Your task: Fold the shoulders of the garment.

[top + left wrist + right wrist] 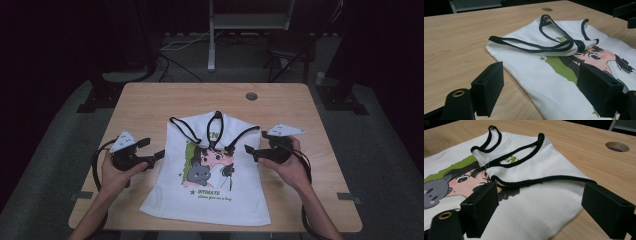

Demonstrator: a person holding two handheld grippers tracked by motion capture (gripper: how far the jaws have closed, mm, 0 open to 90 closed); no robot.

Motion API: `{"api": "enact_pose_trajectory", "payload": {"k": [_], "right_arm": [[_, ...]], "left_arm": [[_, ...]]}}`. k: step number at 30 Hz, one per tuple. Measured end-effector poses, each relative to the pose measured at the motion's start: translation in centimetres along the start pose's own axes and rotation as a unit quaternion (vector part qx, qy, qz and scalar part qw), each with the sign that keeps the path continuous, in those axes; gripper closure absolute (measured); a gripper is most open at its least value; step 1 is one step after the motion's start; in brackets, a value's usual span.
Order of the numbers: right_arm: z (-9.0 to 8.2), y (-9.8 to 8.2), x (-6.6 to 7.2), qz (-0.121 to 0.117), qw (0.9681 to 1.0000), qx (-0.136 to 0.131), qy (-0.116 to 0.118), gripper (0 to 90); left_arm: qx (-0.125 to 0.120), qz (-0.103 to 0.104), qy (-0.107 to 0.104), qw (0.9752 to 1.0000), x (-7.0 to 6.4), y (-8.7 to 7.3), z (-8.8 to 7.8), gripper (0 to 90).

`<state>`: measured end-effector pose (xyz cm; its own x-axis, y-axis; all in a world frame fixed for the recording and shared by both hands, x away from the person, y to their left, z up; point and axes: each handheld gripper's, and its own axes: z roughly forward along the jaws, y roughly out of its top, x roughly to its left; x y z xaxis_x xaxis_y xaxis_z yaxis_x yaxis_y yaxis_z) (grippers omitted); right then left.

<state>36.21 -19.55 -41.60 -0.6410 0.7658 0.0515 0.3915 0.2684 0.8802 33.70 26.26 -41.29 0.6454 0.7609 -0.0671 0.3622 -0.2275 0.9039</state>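
White tank top (210, 175) lies flat on the table (150, 100), straps folded inward. I see left gripper (161, 155) and right gripper (248, 150) flanking it, jaws apart, empty. Cable hole (251, 96) beyond.

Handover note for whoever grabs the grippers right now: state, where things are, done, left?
Left gripper: open, at the tank top's left edge, nothing between the jaws.
Right gripper: open, at the right edge, jaws empty.
White tank top: flat in the middle of the wooden table, cartoon print up, hem toward the person.
Done: the black-trimmed straps are folded down over the chest, meeting near the middle of the print.
Left: probably fold the sides in, then the hem up; no side fold made yet.
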Motion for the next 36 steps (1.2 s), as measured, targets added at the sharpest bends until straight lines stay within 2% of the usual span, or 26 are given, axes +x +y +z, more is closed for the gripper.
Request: {"api": "enact_pose_trajectory", "payload": {"k": [27, 36], "right_arm": [[-7.1, -4.1, -0.7, 0.025, 0.9988, -0.023, -0.035, 13.4], [-8.7, -5.2, -1.2, 0.038, 0.9979, -0.027, -0.046, 13.4]], "left_arm": [[-0.002, -0.007, 0.003, 1.0, 0.4, -0.4, 0.2, 21.6], [0.0, -0.006, 0.003, 1.0, 0.4, -0.5, 0.3, 21.6]]}}
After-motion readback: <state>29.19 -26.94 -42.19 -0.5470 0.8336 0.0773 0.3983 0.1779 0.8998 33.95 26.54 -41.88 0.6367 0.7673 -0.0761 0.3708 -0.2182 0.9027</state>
